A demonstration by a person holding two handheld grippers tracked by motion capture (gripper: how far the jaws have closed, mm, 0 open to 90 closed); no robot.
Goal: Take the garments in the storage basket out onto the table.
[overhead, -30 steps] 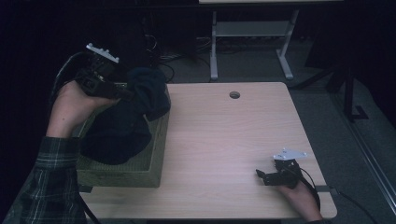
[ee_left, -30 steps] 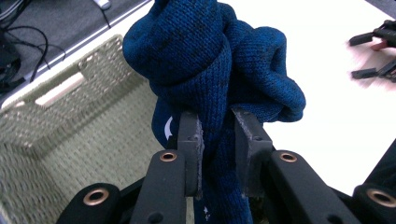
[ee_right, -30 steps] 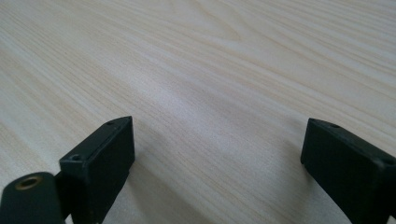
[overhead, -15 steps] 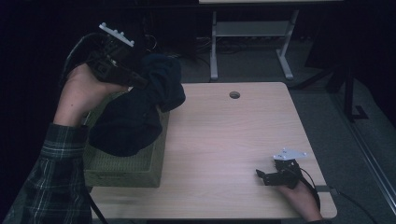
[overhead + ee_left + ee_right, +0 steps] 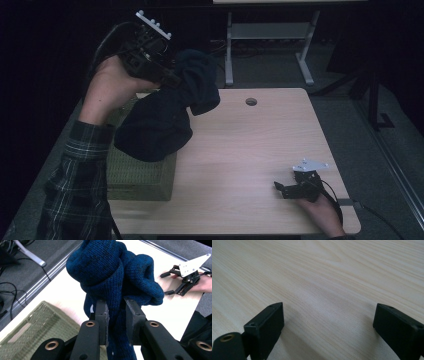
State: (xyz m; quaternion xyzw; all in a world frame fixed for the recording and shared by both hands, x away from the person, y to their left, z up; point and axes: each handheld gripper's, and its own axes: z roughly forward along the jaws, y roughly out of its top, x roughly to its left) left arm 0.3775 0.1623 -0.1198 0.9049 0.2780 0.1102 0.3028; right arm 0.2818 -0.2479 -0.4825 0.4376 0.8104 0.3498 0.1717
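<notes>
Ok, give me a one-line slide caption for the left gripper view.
Left gripper shut on a bunched dark blue knitted garment, held above the green woven basket and wooden table.

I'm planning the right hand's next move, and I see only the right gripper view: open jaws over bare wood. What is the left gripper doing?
Observer: The left gripper is shut on a dark blue knitted garment, with its pads pinching a fold.
Operator: Where is that, relative to the table?
Observer: It is raised at the far left of the table. The garment hangs down over a green woven basket at the left edge.
Operator: And where does my right gripper sit?
Observer: The right gripper is low at the near right corner, well apart from the garment.
</notes>
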